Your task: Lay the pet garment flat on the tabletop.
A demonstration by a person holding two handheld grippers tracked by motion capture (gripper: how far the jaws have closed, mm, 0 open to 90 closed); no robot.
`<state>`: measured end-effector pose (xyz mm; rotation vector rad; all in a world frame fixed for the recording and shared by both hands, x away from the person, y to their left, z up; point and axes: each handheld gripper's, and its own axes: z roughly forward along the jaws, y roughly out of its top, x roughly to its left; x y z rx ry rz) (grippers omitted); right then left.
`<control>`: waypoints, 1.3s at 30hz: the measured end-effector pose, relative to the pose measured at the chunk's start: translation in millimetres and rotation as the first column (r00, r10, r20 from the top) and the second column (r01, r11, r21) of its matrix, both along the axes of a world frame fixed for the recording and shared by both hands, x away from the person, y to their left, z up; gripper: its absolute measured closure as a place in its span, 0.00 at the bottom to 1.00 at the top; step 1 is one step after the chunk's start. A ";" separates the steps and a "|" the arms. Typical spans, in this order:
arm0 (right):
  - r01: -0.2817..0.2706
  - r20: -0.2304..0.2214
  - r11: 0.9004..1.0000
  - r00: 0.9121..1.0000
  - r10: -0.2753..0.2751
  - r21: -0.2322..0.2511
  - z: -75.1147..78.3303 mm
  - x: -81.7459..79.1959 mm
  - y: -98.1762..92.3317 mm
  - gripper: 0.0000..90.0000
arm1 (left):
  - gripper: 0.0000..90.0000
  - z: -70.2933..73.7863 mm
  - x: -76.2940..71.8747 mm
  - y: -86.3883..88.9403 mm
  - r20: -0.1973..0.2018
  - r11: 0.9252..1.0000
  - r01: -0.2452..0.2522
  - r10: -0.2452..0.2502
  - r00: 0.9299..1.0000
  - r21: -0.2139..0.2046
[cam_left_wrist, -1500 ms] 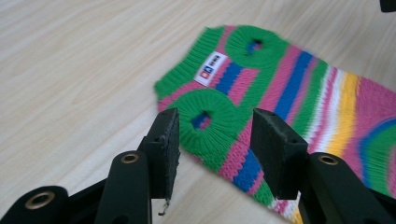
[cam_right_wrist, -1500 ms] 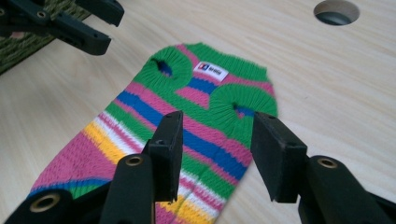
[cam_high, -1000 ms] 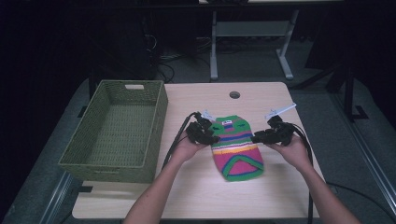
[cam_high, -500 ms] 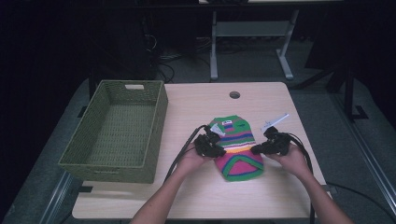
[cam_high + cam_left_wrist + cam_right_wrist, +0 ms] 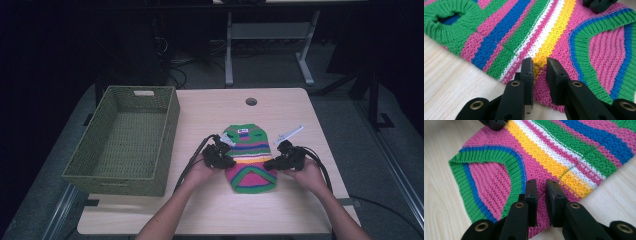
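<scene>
Presently the striped knit garment [image 5: 248, 157], at centre of the high view, is pinched at opposite edges by the left gripper [image 5: 539, 70] and right gripper [image 5: 541, 191]; thin bites may slip if lifted unevenly.

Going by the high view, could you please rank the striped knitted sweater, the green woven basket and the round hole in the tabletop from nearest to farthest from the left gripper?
From the left gripper:
1. Striped knitted sweater, at its jaws.
2. Green woven basket, to its left.
3. Round hole in the tabletop, farther up the table.
</scene>
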<state>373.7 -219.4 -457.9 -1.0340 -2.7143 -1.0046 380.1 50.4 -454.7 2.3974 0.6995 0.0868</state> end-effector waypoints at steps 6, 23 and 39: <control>-0.019 0.000 1.000 1.000 0.019 0.013 -1.2 -0.2 8.7 0.85 | 0.80 0.8 3.6 10.2 -0.005 1.000 -0.021 0.021 1.000 0.007; -0.003 -0.015 0.999 1.000 0.004 0.050 -3.4 -1.0 8.1 0.82 | 0.72 0.5 1.9 13.2 -0.009 1.000 -0.030 0.030 1.000 -0.002; 0.011 -0.007 0.990 1.000 -0.010 0.138 7.4 -9.0 -0.6 0.70 | 0.67 6.3 -6.3 21.8 0.025 0.997 -0.055 0.057 0.998 -0.045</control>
